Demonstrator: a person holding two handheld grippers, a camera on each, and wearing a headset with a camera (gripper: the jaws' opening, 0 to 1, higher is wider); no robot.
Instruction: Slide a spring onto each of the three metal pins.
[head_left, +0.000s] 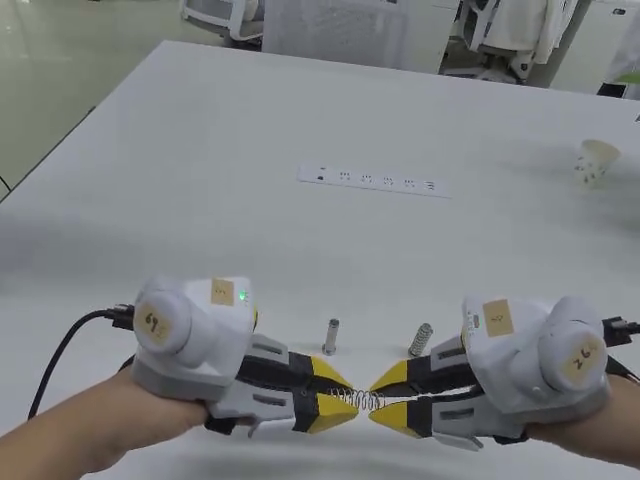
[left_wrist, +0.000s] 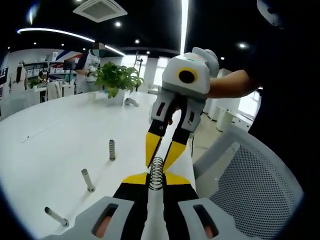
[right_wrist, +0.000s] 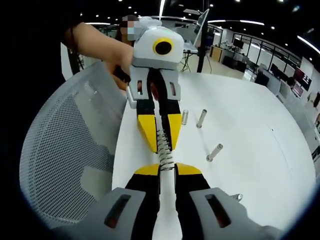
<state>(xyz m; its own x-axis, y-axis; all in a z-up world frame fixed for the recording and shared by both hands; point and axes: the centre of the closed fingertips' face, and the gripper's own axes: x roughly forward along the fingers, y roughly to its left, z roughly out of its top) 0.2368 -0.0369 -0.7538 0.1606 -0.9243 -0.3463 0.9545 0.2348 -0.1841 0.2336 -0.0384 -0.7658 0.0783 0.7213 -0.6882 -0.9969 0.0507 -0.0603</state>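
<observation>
Spring (head_left: 362, 401) is held at 6 o'clock in the head view, over the near edge of the surface (head_left: 300, 120): the fingers of the left gripper (head_left: 352, 398) pinch one end and those of the right gripper (head_left: 373, 400) pinch the other. We record a bare pin (head_left: 331, 336) standing upright at 11 o'clock from it and a coil-bearing pin (head_left: 421, 340) at 1 o'clock.

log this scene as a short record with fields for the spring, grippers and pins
spring: held between both gripper tips
left gripper: shut on one end
right gripper: shut on the other end
loaded pin: upright, carries its own spring
bare pin: upright, beside loaded pin
third pin: bare, tilt unclear
also on table: power strip, paper cup
</observation>
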